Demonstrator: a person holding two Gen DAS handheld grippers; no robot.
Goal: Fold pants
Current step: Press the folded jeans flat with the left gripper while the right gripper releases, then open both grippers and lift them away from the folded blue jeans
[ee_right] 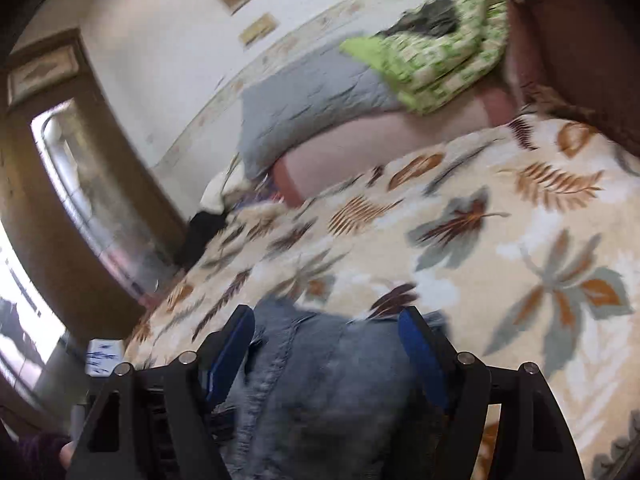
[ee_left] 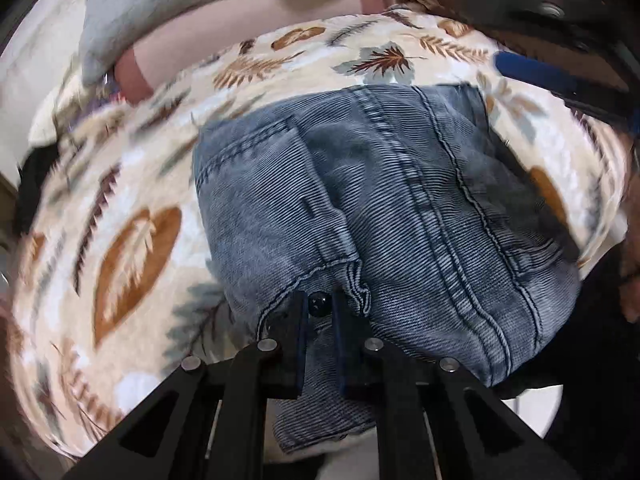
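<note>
The left gripper (ee_left: pixel 318 312), at the bottom center of the left view, pinches a denim edge of the jeans (ee_left: pixel 380 208) beside a seam. The jeans lie folded across the frame center on a leaf-print blanket (ee_left: pixel 132 240). In the right view, the right gripper (ee_right: pixel 328 328) is spread at the bottom, with denim between its fingers (ee_right: pixel 416 340) but not gripped. A gray pillow (ee_right: pixel 312 100) lies at upper center.

Left gripper (ee_left: pixel 320 308) pinched nearly closed and angled downward; right gripper (ee_right: pixel 326 332) spread wide
</note>
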